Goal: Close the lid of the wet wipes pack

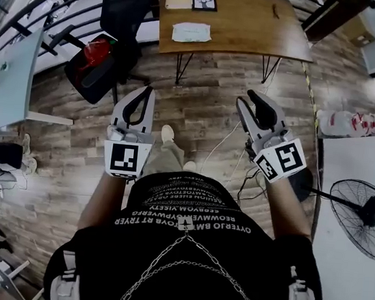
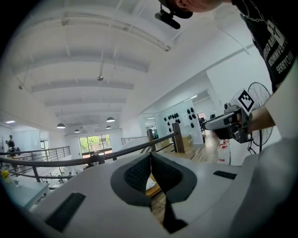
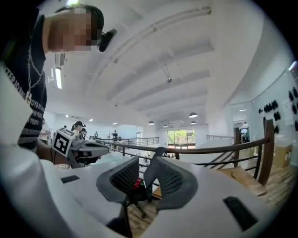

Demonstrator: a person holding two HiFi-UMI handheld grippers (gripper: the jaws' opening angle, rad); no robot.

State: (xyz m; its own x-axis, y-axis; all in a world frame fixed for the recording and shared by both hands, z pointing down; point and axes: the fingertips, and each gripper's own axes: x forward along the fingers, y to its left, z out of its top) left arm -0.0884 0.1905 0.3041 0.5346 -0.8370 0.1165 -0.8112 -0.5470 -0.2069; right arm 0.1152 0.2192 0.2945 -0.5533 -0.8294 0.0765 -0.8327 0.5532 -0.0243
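Wipes pack (image 1: 191,32) looks soft, light; press it from above; your left gripper (image 1: 145,91) is closed, right gripper (image 1: 245,97) parted, empty

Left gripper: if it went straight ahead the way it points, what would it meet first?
Most likely the wooden table, near the wet wipes pack: both show straight past the left gripper in its own view. Nothing nearer shows, though depth is unclear.
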